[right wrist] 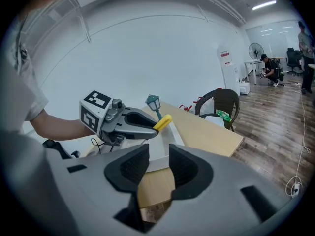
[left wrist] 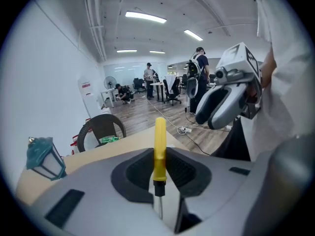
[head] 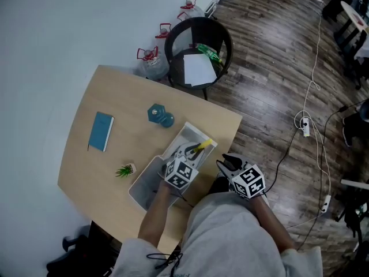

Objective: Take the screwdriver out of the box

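Observation:
A screwdriver (head: 202, 146) with a yellow handle is clamped in my left gripper (head: 193, 150), above the white box (head: 144, 183) on the wooden table. In the left gripper view the yellow screwdriver (left wrist: 160, 151) stands upright between the dark pads, its metal shaft running down into the jaws. From the right gripper view the left gripper (right wrist: 147, 129) shows with the yellow handle (right wrist: 163, 122) sticking out past its tips. My right gripper (head: 226, 165) hangs off the table's near right edge, open, with nothing between its pads (right wrist: 183, 167).
On the table (head: 115, 97) lie a blue notebook (head: 101, 131), a teal lantern (head: 159, 114) and a small green plant (head: 124, 169). Behind the table stands a dark wicker chair (head: 199, 49) with papers, beside water jugs (head: 151, 60). Cables (head: 314, 126) run over the wooden floor at right.

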